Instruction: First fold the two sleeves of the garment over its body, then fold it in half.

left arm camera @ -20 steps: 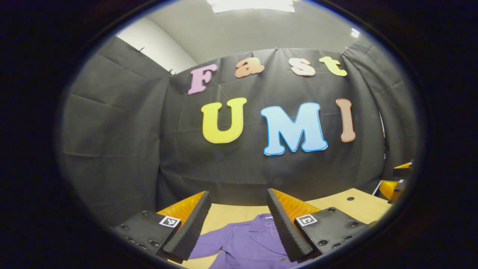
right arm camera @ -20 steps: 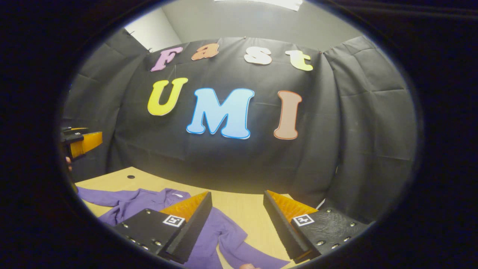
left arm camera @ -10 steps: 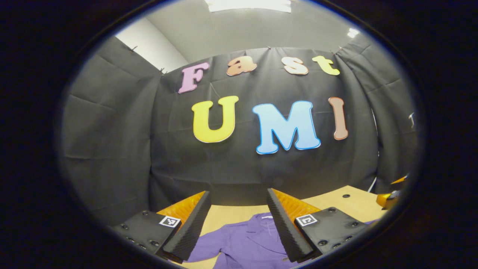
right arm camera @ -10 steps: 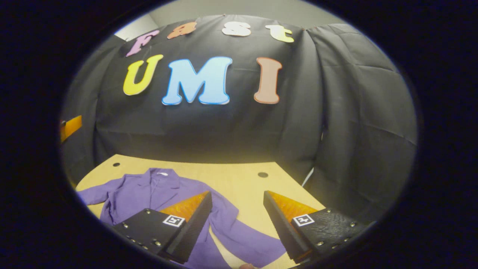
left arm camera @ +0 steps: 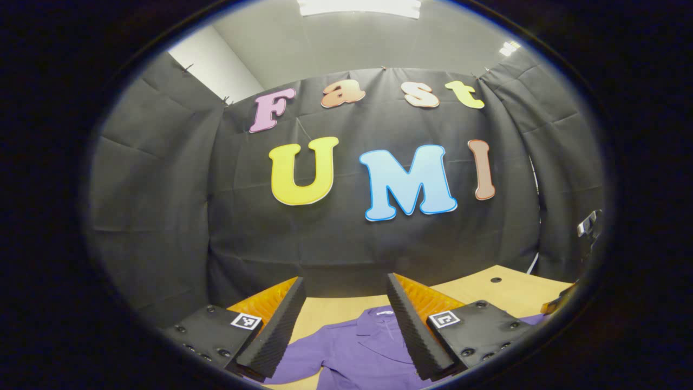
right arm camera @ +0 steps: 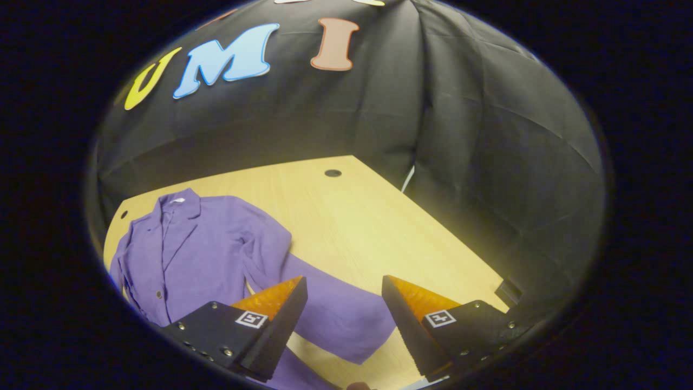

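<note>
While the purple garment (right arm camera: 200,249) lay flat on the wooden table (right arm camera: 373,227), collar toward the booth's wall, its one sleeve (right arm camera: 335,309) stretched out to the side and passed between the fingers of the right gripper (right arm camera: 344,319), which hung above it spread wide and pinching nothing. Seen from the left gripper (left arm camera: 346,325), likewise spread and holding nothing, the garment's collar (left arm camera: 379,317) lay below, between its fingers.

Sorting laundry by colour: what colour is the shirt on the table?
Solid purple shirt, clearest in the right gripper view.
</note>
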`<action>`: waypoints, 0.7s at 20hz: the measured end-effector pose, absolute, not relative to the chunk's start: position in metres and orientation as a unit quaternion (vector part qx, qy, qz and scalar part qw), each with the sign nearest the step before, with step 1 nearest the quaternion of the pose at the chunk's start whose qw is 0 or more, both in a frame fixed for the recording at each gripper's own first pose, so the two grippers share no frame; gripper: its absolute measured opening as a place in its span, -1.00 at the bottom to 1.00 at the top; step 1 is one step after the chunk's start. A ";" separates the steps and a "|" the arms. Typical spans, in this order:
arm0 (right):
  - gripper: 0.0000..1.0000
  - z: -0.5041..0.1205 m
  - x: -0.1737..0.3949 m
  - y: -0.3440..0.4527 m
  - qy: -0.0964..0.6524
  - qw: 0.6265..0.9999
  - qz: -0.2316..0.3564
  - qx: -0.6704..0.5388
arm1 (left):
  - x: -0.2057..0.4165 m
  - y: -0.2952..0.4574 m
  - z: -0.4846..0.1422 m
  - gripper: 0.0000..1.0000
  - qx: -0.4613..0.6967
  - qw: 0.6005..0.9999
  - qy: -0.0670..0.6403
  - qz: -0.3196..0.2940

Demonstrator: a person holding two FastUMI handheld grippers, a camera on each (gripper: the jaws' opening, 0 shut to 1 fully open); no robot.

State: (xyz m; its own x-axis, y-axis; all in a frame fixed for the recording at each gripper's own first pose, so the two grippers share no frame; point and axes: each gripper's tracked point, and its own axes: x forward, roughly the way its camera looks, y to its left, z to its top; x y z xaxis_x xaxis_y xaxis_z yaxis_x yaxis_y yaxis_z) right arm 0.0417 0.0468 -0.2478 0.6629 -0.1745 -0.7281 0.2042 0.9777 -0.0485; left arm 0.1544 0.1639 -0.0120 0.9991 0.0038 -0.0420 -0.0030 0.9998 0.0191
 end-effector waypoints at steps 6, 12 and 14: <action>0.80 -0.299 0.022 0.026 0.473 0.869 -0.142 0.040 | 0.150 0.179 -0.018 0.89 0.008 1.000 0.029 0.007; 0.81 -0.326 0.014 0.016 0.507 0.845 -0.162 0.056 | 0.144 0.184 -0.024 0.89 0.009 0.999 0.037 0.015; 0.82 -0.330 0.010 0.016 0.511 0.842 -0.158 0.061 | 0.141 0.186 -0.027 0.89 0.005 0.999 0.041 0.020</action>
State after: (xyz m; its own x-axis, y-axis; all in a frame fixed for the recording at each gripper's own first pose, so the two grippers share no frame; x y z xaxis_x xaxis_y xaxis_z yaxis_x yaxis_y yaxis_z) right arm 0.0105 0.0155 -0.3298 0.4268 -0.2042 -0.8810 0.3292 0.9424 -0.0589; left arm 0.1414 0.1859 -0.0268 0.9959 0.0401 -0.0812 -0.0392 0.9992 0.0117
